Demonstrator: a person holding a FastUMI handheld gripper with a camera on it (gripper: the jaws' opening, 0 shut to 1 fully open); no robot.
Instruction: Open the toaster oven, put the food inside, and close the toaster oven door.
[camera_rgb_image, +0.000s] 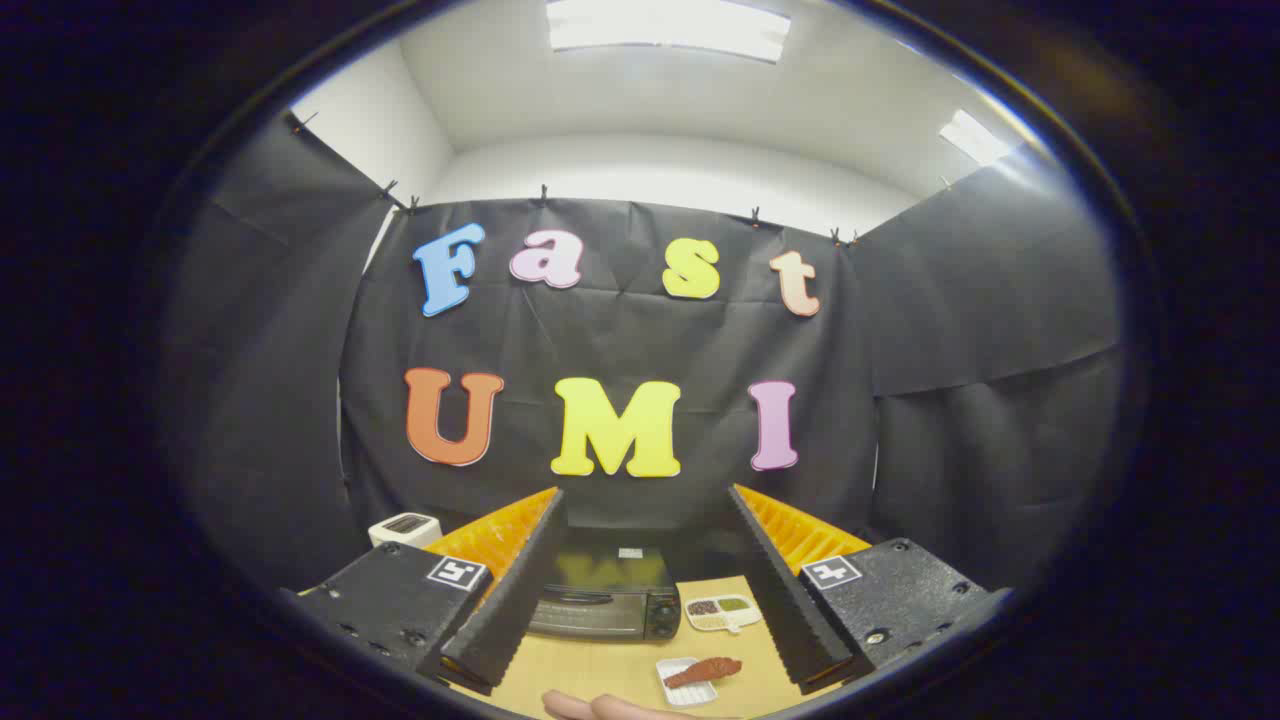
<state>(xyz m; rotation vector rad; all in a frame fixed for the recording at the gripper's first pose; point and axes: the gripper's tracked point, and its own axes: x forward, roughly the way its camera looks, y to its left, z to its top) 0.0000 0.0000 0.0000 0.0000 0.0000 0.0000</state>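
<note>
No step of the task appears done: the toaster oven (603, 598) sits on the wooden table (600, 675) with its door shut, and the food has not been lifted. Taking the oven as reference and working left to right: a small white appliance (404, 528) stands well off its left, back near the cloth wall; the oven itself lies between and beyond the two fingers; just beside its right end rests a white divided dish (723, 612) of small portions; nearer than the oven and to its right, a small white tray (688, 681) carries the reddish-brown food piece (706, 669). A person's hand (600, 708) lies at the table's near edge. The gripper (632, 592) stands spread wide, empty, raised well clear. Bare tabletop before the door looks sufficient for it to swing down, though the tray sits close to that path.
</note>
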